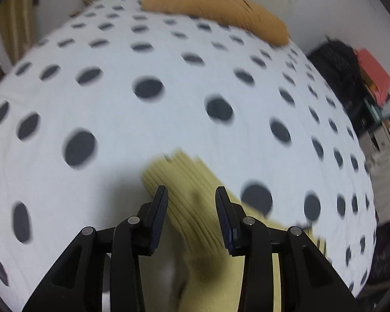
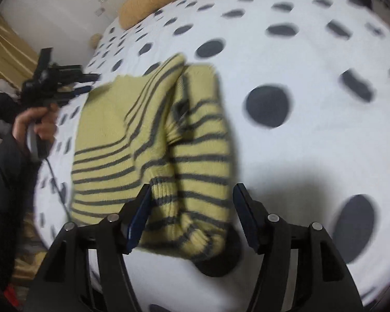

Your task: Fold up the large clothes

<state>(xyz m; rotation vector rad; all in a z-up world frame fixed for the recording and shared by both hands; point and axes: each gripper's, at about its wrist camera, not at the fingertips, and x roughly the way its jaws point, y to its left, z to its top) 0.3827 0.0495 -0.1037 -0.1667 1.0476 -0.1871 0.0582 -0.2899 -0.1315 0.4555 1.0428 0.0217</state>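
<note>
A yellow sweater with dark grey stripes (image 2: pixel 148 140) lies partly folded on the white polka-dot bed (image 2: pixel 312 59), sleeves laid over the body. My right gripper (image 2: pixel 192 195) is open just above its near hem and cuff, holding nothing. My left gripper (image 1: pixel 192 195) is open above the sweater's plain yellow upper edge (image 1: pixel 189 182), holding nothing. The left gripper also shows in the right wrist view (image 2: pixel 83 83), held in a hand at the sweater's far left corner.
An orange pillow (image 1: pixel 215 5) lies at the head of the bed (image 1: pixel 117 109). Dark bags and a red box (image 1: pixel 371 75) stand beside the bed. A yellow curtain (image 2: pixel 7 52) hangs at the left. A cable (image 2: pixel 57 182) trails from the left gripper.
</note>
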